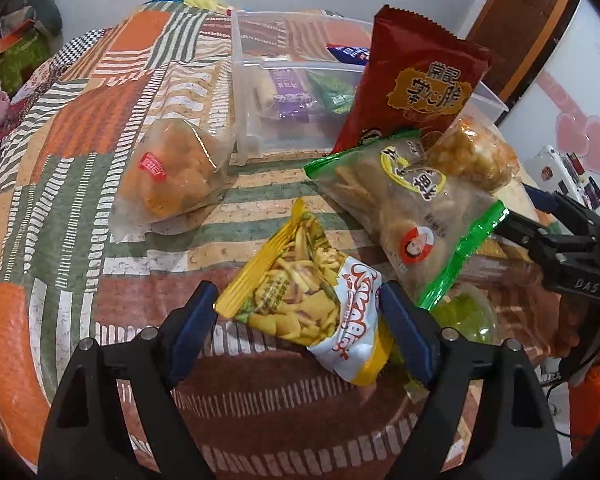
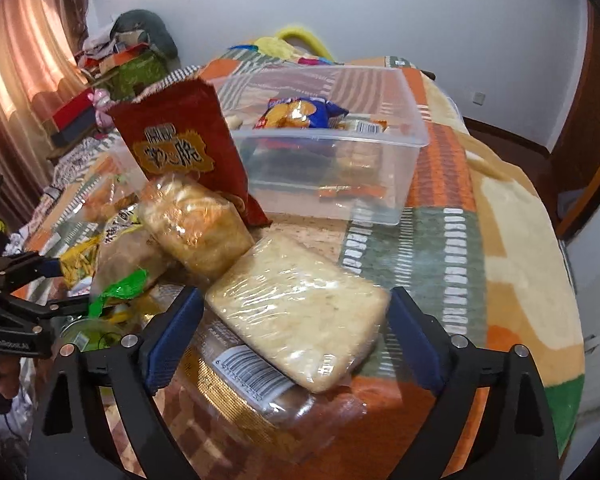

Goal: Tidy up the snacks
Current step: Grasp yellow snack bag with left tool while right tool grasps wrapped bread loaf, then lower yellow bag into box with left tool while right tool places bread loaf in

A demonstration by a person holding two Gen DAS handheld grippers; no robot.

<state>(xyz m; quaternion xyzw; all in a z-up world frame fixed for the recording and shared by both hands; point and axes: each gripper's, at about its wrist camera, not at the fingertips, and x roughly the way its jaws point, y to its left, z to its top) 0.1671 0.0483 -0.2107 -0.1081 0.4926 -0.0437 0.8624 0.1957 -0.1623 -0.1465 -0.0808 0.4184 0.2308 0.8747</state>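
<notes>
My left gripper (image 1: 300, 316) is open around a yellow-and-white chips bag (image 1: 300, 304); its blue pads stand on either side, apart from it or barely touching. My right gripper (image 2: 296, 332) is open around a clear-wrapped pale rice cake pack (image 2: 300, 312) that lies on a barcode-labelled pack (image 2: 252, 376). A tall red snack bag (image 1: 416, 84) leans by the clear plastic box (image 1: 296, 64), which holds several snacks. The box also shows in the right wrist view (image 2: 332, 172). A green-edged bag (image 1: 412, 208) and a puffed-corn bag (image 1: 472, 152) lie in the pile.
A clear bag of orange puffs (image 1: 172, 172) lies alone on the patchwork cloth (image 1: 80, 160). A round green-lidded cup (image 1: 464, 316) sits under the pile. Cluttered boxes (image 2: 112, 76) stand at the far left by a curtain. The table edge drops off at the right (image 2: 572, 320).
</notes>
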